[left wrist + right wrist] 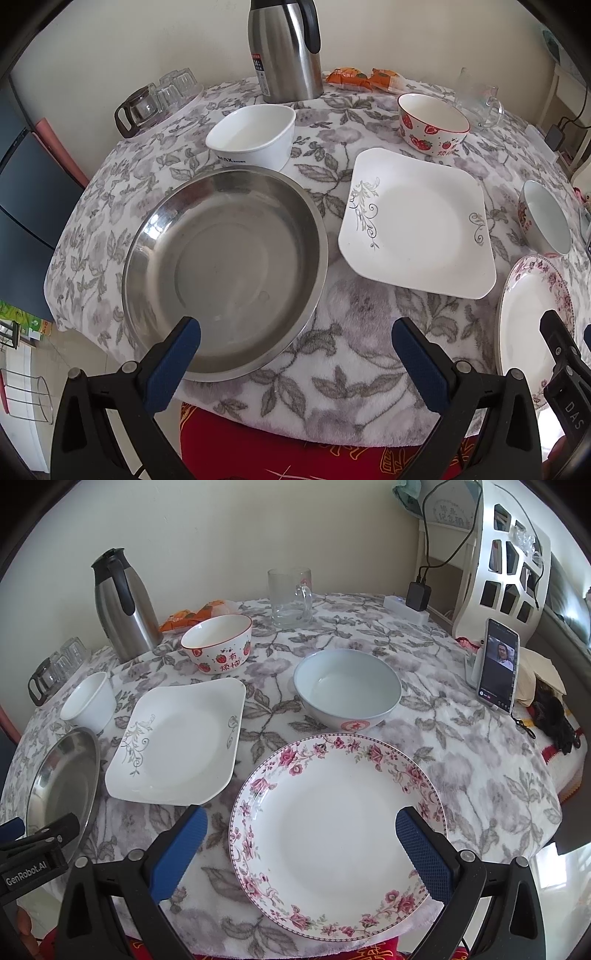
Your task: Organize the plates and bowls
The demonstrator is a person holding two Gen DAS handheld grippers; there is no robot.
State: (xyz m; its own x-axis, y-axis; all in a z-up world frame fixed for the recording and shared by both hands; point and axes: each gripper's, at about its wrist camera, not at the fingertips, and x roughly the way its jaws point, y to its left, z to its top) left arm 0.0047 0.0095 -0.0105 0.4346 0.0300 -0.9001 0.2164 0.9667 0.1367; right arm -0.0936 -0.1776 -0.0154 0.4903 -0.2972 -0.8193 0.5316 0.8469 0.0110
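Note:
On the floral tablecloth a steel round plate [225, 273] lies at the front left, with my left gripper [295, 332] open just above its near rim. A square white plate [417, 221] sits in the middle. Behind them stand a white square bowl [253, 134] and a strawberry bowl [432, 125]. In the right wrist view a rose-rimmed round plate [336, 834] lies at the near edge under my right gripper [301, 823], which is open and holds nothing. A pale blue bowl [347, 686] stands behind that plate.
A steel thermos jug [284, 48] and snack packets [362, 79] are at the back. A glass mug [290, 598] stands behind the bowls. Glass cups and a small pot [155, 99] sit at the back left. A phone on a stand [498, 664] is at the right edge.

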